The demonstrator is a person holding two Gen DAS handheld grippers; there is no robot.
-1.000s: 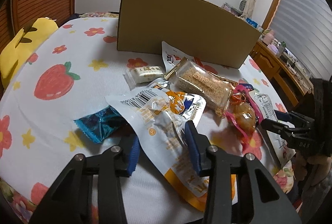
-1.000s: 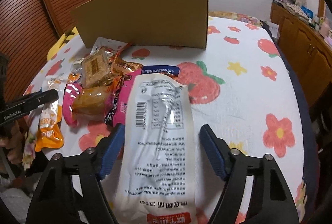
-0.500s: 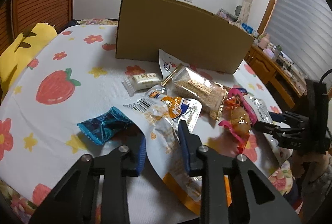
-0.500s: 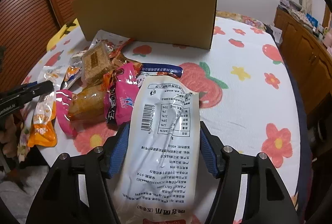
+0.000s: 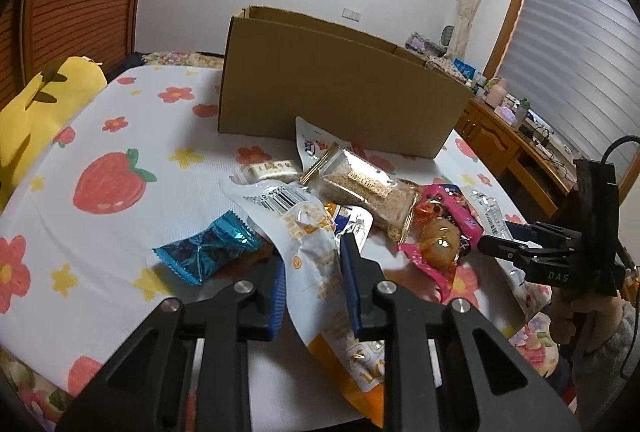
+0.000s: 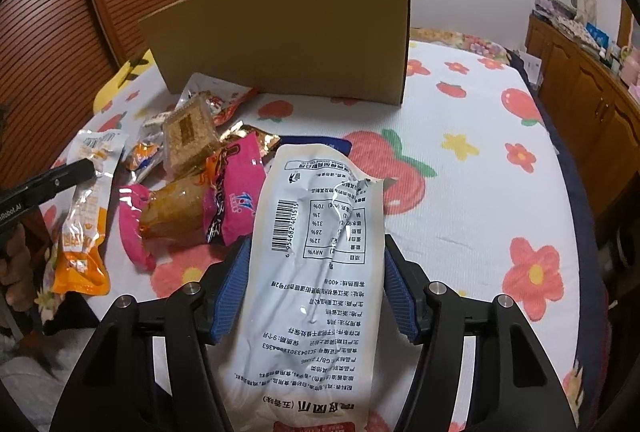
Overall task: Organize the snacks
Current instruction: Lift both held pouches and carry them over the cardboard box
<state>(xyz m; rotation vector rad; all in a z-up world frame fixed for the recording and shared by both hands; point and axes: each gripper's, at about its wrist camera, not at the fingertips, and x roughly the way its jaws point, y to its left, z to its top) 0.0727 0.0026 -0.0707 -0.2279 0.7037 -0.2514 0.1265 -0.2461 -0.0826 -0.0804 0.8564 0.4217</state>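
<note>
My left gripper (image 5: 314,274) is shut on a white and orange snack pouch (image 5: 316,264), lifted a little off the table; the pouch also shows in the right wrist view (image 6: 86,216). My right gripper (image 6: 316,284) is shut on a large white snack bag (image 6: 316,272) with a barcode. A pile of snacks lies between them: a blue wrapped candy (image 5: 208,252), a clear pack of brown crumbly bars (image 5: 364,191), a pink wrapped cake (image 6: 192,207). A cardboard box (image 5: 340,87) stands behind the pile, open at the top.
The table has a white cloth with strawberries and flowers (image 6: 460,111). A yellow cushion (image 5: 36,103) sits at the far left. A wooden cabinet (image 6: 592,79) with small items runs along the right. Wooden slatted doors stand behind the box.
Both grippers closed on their bags. The left gripper drew back and lifted the pouch; the right gripper closed in on the white bag.
</note>
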